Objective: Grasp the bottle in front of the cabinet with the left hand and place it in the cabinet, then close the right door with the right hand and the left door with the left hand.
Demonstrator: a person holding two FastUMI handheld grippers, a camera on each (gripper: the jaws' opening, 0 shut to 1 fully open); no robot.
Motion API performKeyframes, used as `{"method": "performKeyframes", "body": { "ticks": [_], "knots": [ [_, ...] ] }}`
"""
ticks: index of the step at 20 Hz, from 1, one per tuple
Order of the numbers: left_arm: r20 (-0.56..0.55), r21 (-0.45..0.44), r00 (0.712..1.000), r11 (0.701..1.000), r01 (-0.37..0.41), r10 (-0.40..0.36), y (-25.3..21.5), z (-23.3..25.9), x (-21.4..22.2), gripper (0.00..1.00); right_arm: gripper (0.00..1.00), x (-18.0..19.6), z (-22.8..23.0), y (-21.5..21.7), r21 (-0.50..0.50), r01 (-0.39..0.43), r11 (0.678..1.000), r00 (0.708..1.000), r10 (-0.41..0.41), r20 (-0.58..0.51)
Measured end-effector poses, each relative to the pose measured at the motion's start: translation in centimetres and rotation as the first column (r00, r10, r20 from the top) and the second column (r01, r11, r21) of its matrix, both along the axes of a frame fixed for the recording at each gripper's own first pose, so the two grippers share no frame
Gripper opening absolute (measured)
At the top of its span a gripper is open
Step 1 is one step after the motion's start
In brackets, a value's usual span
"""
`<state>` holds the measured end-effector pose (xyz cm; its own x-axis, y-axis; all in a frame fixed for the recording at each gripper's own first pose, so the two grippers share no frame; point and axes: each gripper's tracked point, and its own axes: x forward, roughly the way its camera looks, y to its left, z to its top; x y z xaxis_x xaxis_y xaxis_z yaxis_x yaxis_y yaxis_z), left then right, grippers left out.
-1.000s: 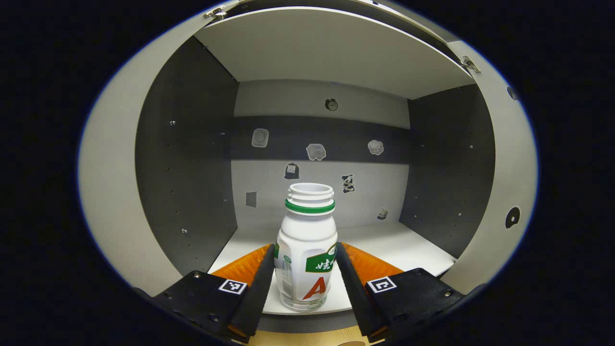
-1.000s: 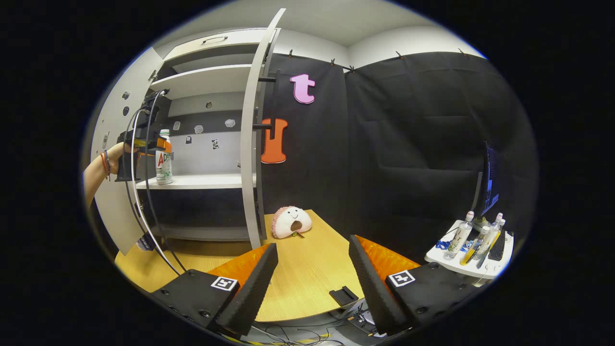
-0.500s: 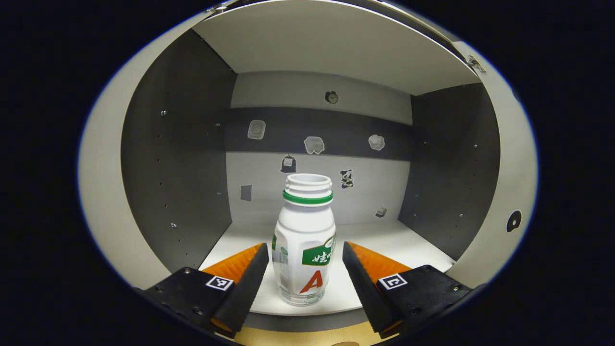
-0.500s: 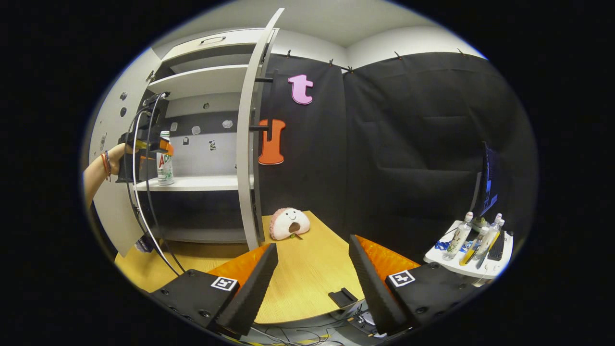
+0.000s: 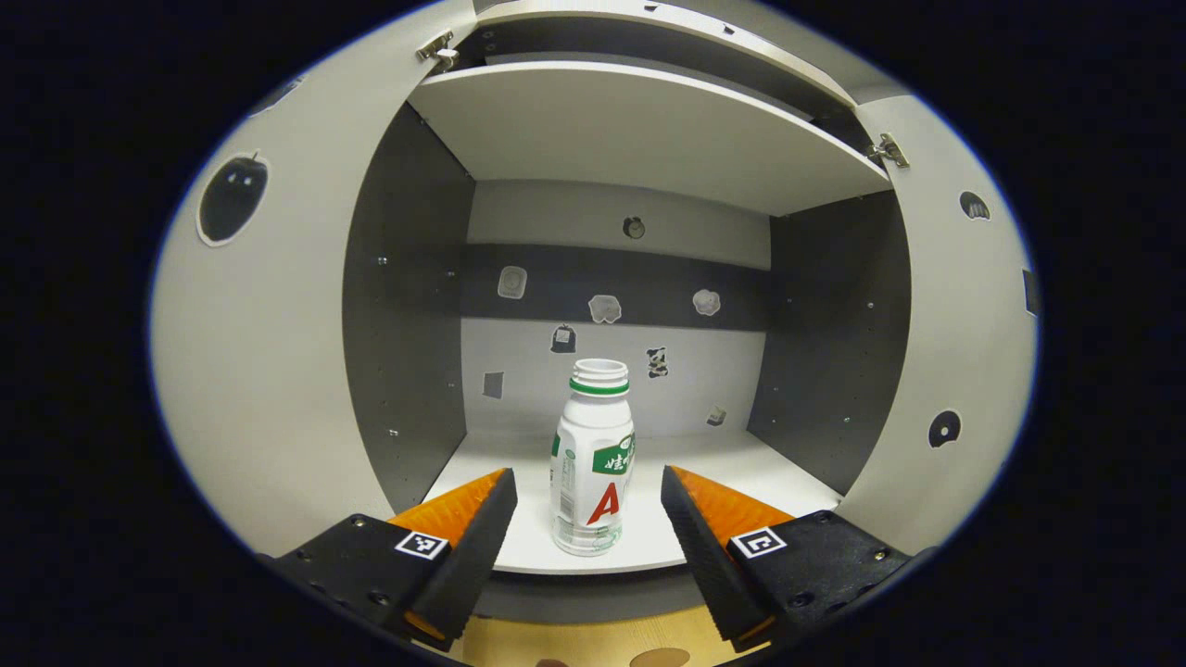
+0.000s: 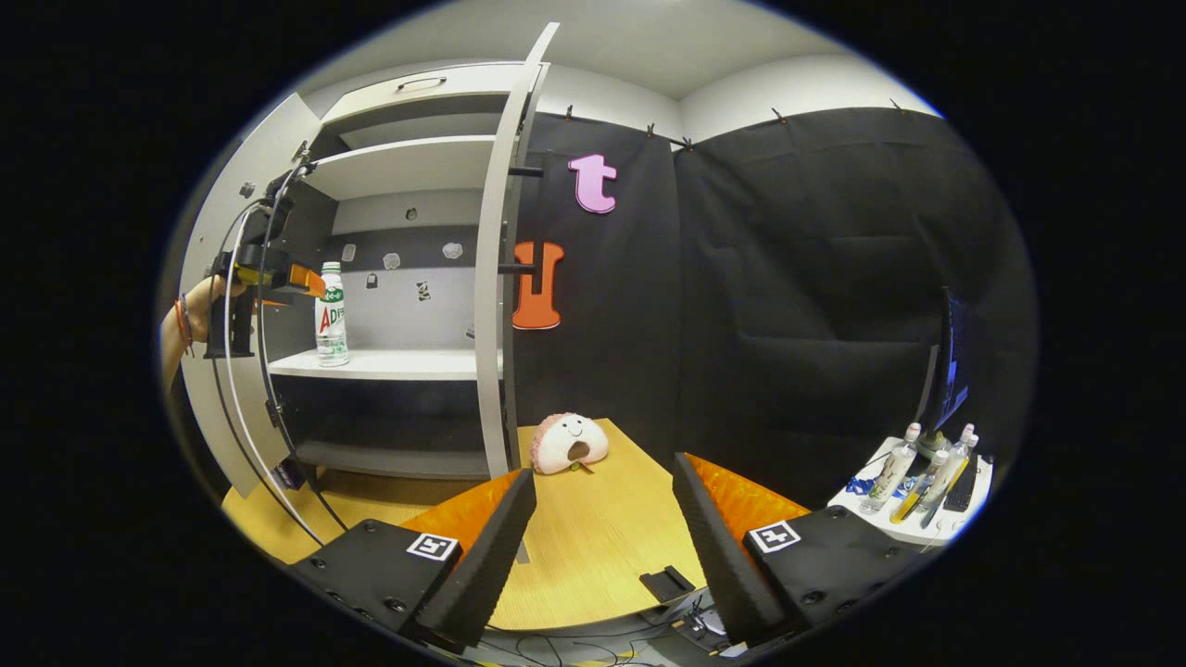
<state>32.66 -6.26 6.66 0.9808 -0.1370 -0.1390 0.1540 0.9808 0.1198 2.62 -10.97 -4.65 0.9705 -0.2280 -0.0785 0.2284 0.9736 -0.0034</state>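
- The left gripper [image 5: 586, 491] had let go and backed off, fingers apart.
- The bottle [image 5: 593, 459] stood upright on the cabinet shelf [image 5: 741, 482], at twelve o'clock.
- The right gripper [image 6: 602, 500] waited, fingers apart; the right door [image 6: 496, 278] came next.

Glossy plastic bottle [image 5: 593, 459] on a smooth matt shelf [image 5: 723, 472] (wood-grain table [image 6: 593, 537] below).

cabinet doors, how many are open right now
2. The left white cabinet door is swung wide open beside the dark inner wall; the right white cabinet door is open too, seen edge-on in the right gripper view. The white plastic bottle stands between them on the shelf.
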Motion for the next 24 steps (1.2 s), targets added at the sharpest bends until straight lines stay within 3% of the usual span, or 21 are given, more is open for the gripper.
{"method": "performKeyframes", "body": {
  "ticks": [8,12,20,24],
  "knots": [
    [0.102,-0.032,0.995,0.999,0.012,-0.008,1.2,4.9,-8.0,0.96,0.98,-0.1,1.7,0.2,-0.012,-0.036,0.999,0.999,0.037,0.026],
    [0.137,-0.048,0.990,0.999,-0.024,0.031,3.1,6.4,-12.3,0.95,0.98,0.3,3.1,-0.4,-0.033,-0.043,0.999,0.998,0.044,0.049],
    [0.113,-0.096,0.993,0.995,-0.022,0.033,5.7,5.2,-21.4,0.96,0.98,2.8,4.3,-1.5,-0.039,-0.078,0.996,0.995,0.080,0.053],
    [0.124,-0.085,0.988,0.993,-0.086,0.097,8.6,5.5,-24.0,0.96,0.98,5.5,4.6,-2.1,-0.028,-0.112,0.993,0.992,0.114,0.048]
  ]
}}
